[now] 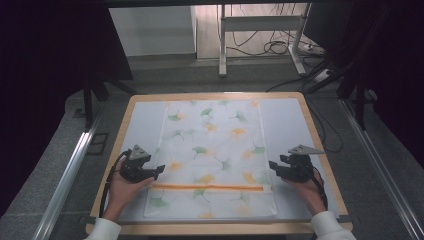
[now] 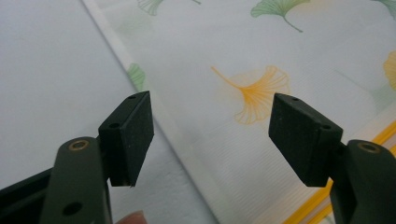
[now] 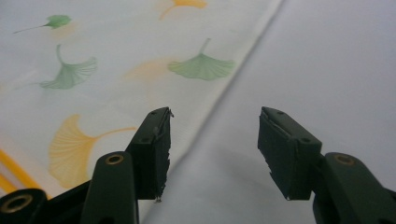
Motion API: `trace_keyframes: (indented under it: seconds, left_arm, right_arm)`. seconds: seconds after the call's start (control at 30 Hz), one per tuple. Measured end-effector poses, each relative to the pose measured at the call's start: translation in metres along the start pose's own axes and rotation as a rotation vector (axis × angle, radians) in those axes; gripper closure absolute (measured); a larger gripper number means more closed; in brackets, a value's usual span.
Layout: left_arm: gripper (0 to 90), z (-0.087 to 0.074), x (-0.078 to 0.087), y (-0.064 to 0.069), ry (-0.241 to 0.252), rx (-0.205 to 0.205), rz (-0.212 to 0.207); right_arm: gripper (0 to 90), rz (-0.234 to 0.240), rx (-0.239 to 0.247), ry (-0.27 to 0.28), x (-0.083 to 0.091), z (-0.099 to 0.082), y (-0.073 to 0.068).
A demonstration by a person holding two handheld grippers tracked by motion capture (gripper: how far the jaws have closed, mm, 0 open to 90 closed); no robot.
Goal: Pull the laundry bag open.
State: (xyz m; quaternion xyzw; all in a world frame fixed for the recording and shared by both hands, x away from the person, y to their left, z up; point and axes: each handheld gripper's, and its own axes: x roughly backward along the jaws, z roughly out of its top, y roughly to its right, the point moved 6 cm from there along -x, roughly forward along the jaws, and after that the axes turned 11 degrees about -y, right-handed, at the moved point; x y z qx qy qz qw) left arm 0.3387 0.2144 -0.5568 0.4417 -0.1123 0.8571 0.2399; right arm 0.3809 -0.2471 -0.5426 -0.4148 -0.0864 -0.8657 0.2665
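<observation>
A person's left hand [image 1: 125,187] held the left gripper [image 1: 159,170] at the left edge of a white cloth [image 1: 212,155] printed with green and orange ginkgo leaves, its jaws spread wide with nothing between them. The cloth lay flat in the middle of a pale mat [image 1: 142,125] on a wooden table [image 1: 320,145], an orange stripe [image 1: 207,187] crossing it near the person's end. In the left gripper view the jaws straddled the cloth's edge above an orange leaf [image 2: 254,91]. At the cloth's right edge, the right gripper [image 1: 272,165], held in the right hand [image 1: 307,190], also stood wide and empty, one jaw over the cloth and the other over the mat.
</observation>
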Motion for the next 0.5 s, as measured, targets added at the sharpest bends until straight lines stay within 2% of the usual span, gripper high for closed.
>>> trace_keyframes:
  seconds: [0.13, 0.37, 0.5]
  left_arm:
    - [30.8, -0.0080, 0.0031, -0.0036, 0.005, 0.009, 0.011]
    - [29.9, -0.0099, 0.0075, -0.0011, 0.024, 0.001, 0.010]
    - [29.4, -0.0101, 0.0061, -0.0014, 0.019, -0.003, 0.012]
  right_arm:
    - [43.2, -0.015, -0.020, 0.003, 0.0042, -0.0072, 0.0073]
    - [41.6, -0.016, 0.015, -0.011, 0.0024, -0.0093, 0.0011]
    - [41.1, -0.019, 0.039, -0.020, 0.0004, -0.0099, -0.0019]
